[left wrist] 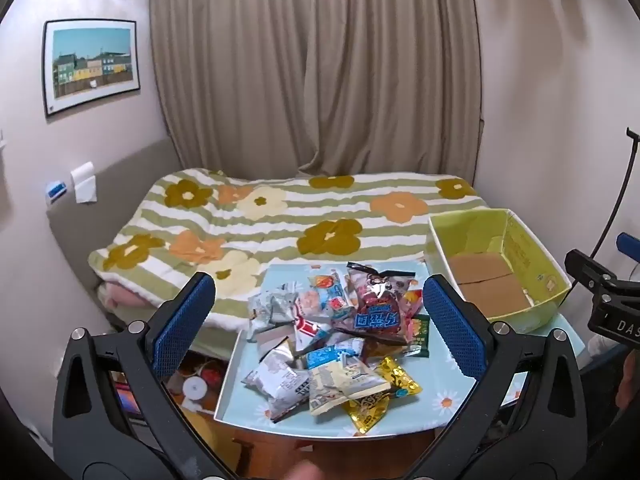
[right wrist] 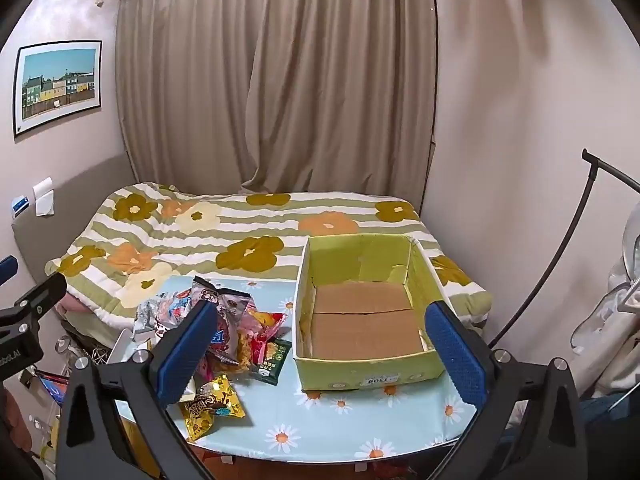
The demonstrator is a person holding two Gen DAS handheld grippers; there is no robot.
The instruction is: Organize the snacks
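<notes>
A pile of snack packets (left wrist: 340, 332) lies on a small table with a light blue daisy cloth (left wrist: 440, 408). It also shows in the right wrist view (right wrist: 232, 332). A green cardboard box (right wrist: 364, 376), open and with nothing inside, stands on the table right of the pile; it also shows in the left wrist view (left wrist: 556, 280). My left gripper (left wrist: 318, 320) is open and empty, held above the pile. My right gripper (right wrist: 320, 348) is open and empty, above the table in front of the box.
A bed with a flowered striped quilt (left wrist: 280, 216) lies just behind the table. Beige curtains (right wrist: 280, 80) hang at the back. A black stand (right wrist: 560, 264) leans at the right wall. Items lie on the floor left of the table (left wrist: 196, 388).
</notes>
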